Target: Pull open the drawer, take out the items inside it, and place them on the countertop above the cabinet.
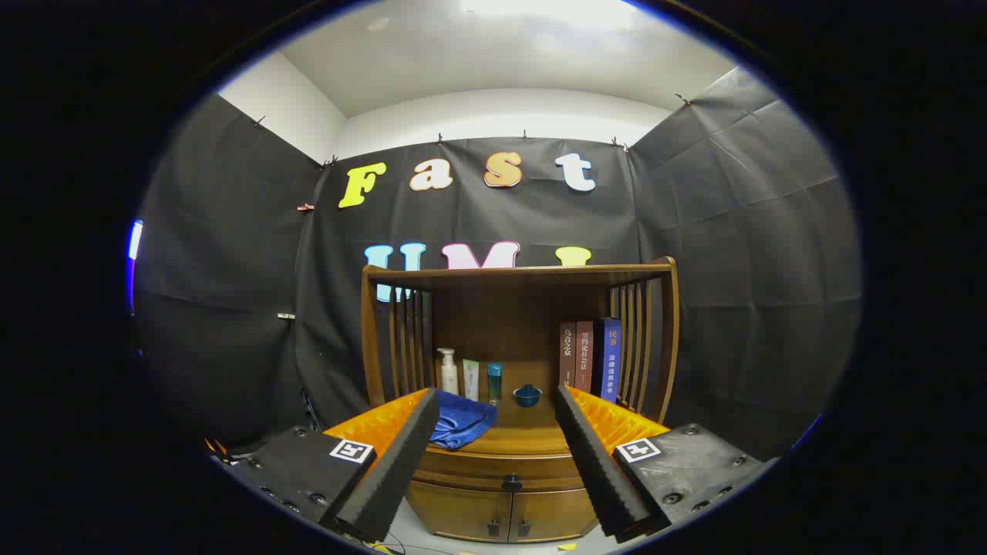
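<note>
Facing a dark brown wooden cabinet (518, 462) with a slatted open shelf above its countertop (524, 435). Holding the gripper (497, 412) in the air in front of that cabinet, fingers spread wide with nothing between them, touching nothing; one finger (389, 470) lying left of the cabinet's middle, the other well apart to the right.

Showing, just under the cabinet's countertop, a shallow wooden drawer (493, 468) sitting closed, with a small round dark knob (511, 483) at the middle of its front. Contents hidden behind the shut front, so not possible to tell what is inside. Hanging below the drawer, two wooden cabinet doors (505, 512), each with a small dark pull (493, 527) near the centre seam, both closed.

Lying on the cabinet's countertop toward its left side, a crumpled blue cloth (461, 420), partly covered by the left finger. Standing farther back on the cabinet, against the rear panel: a white pump bottle (448, 371), a pale upright tube (470, 379) just beside it, then a teal cylindrical bottle (494, 381). Sitting near the cabinet's middle, a small dark blue lidded pot (527, 395). Standing upright at the cabinet's right side, against the slats, three books (591, 358): two reddish-brown, one blue, spines facing forward.

Rising above the cabinet's shelf top, black cloth walls and a white ceiling.
</note>
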A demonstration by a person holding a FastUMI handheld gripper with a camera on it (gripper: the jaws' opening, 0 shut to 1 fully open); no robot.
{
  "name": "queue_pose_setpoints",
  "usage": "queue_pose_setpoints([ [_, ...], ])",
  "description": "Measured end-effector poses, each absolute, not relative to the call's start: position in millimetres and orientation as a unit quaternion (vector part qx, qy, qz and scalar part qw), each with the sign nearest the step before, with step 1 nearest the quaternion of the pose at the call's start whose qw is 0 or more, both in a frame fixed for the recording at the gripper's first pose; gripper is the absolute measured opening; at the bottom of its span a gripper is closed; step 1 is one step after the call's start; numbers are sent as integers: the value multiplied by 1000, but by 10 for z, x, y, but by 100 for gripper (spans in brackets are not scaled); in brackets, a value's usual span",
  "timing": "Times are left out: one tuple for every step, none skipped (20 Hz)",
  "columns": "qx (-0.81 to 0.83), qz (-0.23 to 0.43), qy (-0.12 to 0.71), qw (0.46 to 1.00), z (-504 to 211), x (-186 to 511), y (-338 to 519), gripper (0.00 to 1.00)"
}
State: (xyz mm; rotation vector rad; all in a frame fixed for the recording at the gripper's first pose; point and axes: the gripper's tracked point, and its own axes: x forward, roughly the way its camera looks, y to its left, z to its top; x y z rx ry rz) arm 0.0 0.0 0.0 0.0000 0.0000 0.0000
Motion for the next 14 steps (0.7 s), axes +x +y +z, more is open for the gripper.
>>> queue_pose_setpoints([
  [1,-2,1,1000,0,8,-12,98],
  [2,-3,2,1000,-12,15,-28,98],
  [3,-3,4,1000,-24,25,-38,98],
  [3,-5,6,1000,-34,37,-48,98],
  [3,-5,7,1000,-39,40,-54,98],
  [3,-5,6,1000,-28,42,-56,98],
  [3,-5,5,1000,-23,39,-61,98],
  [4,-5,5,1000,-25,32,-76,98],
  [5,-7,5,1000,-27,20,-87,98],
  [6,-8,6,1000,-44,33,-90,99],
  [7,-8,7,1000,-58,36,-96,99],
  [8,-9,8,1000,-66,39,-93,99],
  [8,-9,9,1000,-67,38,-108,99],
  [8,-10,9,1000,-64,35,-124,99],
])
